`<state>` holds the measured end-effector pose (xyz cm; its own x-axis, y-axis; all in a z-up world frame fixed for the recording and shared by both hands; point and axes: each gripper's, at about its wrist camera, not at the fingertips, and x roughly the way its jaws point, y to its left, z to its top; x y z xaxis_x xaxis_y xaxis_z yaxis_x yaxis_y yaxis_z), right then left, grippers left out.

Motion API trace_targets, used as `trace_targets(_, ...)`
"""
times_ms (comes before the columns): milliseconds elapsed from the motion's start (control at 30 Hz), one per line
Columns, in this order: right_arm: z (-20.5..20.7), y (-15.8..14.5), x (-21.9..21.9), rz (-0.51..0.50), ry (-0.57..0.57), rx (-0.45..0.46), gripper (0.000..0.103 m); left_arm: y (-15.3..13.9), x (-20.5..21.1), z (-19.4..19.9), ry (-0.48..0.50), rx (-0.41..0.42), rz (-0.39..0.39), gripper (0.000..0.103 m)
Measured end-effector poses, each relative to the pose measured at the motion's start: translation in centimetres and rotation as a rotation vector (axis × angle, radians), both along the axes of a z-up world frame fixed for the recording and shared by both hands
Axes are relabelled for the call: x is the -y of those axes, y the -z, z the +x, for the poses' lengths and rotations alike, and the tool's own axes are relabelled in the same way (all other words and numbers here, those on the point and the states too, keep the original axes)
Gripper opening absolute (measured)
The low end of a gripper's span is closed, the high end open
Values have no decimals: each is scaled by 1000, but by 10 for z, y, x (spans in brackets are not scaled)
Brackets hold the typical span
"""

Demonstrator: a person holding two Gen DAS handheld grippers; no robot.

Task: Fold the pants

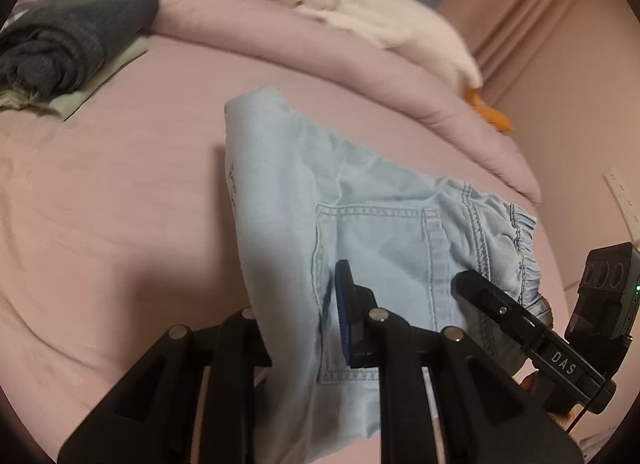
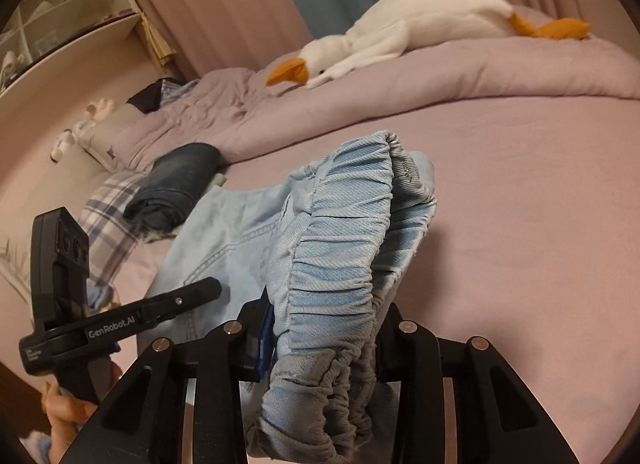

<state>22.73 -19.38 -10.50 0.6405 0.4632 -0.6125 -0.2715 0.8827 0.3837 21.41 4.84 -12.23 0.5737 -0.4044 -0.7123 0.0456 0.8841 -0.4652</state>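
Note:
Light blue denim pants (image 1: 360, 224) lie partly folded on the pink bed, back pocket up, and hang over my left gripper (image 1: 296, 324), which is shut on the fabric edge near the pocket. Its left finger is hidden under the cloth. My right gripper (image 2: 320, 336) is shut on the elastic waistband (image 2: 340, 264), which bunches up between the fingers. In the left wrist view the right gripper (image 1: 520, 316) shows at the right, at the waistband. In the right wrist view the left gripper (image 2: 152, 312) shows at the lower left on the pants (image 2: 224, 240).
A white plush goose (image 1: 380, 12) lies on the rolled pink duvet (image 1: 280, 52) at the back. Folded dark jeans (image 1: 72, 28) sit on a cloth at the far left. A plaid pillow (image 2: 108, 220) and a shelf (image 2: 60, 24) are left in the right wrist view.

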Motion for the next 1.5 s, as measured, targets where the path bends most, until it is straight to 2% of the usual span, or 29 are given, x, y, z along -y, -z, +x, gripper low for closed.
trace_targets(67,12,13,-8,15,-14,-45,39,12,-9,8,-17,-38,13,20)
trace_targets(100,18,22,-11,17,-21,-78,40,19,-14,8,-26,-61,29,28)
trace_targets(133,25,31,-13,11,-19,-121,41,26,-18,9,-38,-82,42,42)
trace_targets(200,32,45,-8,-9,7,-180,52,34,-27,6,-42,-98,27,54)
trace_targets(233,33,50,-3,23,1,-206,52,34,-30,2,-42,-93,18,55)
trace_targets(333,24,45,17,91,1,-224,53,28,-40,-13,-50,-76,59,63)
trace_targets(400,11,36,23,76,12,-206,53,21,-45,-32,-59,-42,87,65)
trace_targets(467,-8,26,28,43,14,-153,54,23,-46,-44,-64,-27,120,72)
trace_targets(500,-18,24,27,15,6,-134,58,28,-44,-46,-64,-32,151,76)
trace_targets(533,-22,28,22,-42,3,-138,61,36,-40,-47,-55,-45,182,77)
trace_targets(600,-17,44,11,-145,8,-160,61,40,-33,-50,-55,-20,230,77)
trace_targets(667,-17,53,6,-163,24,-164,62,33,-29,-54,-69,-24,256,77)
trace_targets(767,-22,42,-2,-202,57,-165,62,14,-28,-64,-89,-9,260,77)
trace_targets(867,-42,25,-7,-228,62,-115,62,0,-30,-73,-124,-23,284,90)
trace_targets(900,-49,19,-6,-235,67,-96,63,-5,-33,-77,-148,-30,286,95)
trace_targets(967,-61,9,-4,-224,65,-74,72,-18,-37,-87,-191,-24,293,100)
trace_targets(1033,-77,-2,-2,-215,61,-58,89,-32,-37,-99,-210,-14,303,102)
trace_targets(1200,-98,-23,-14,-230,29,-25,90,-61,-29,-129,-201,-24,312,102)
trace_targets(1333,-123,-40,-22,-252,-9,-2,92,-80,-20,-160,-152,1,288,102)
trace_targets(1500,-144,-54,-24,-217,-43,15,96,-92,-6,-189,-131,34,339,102)
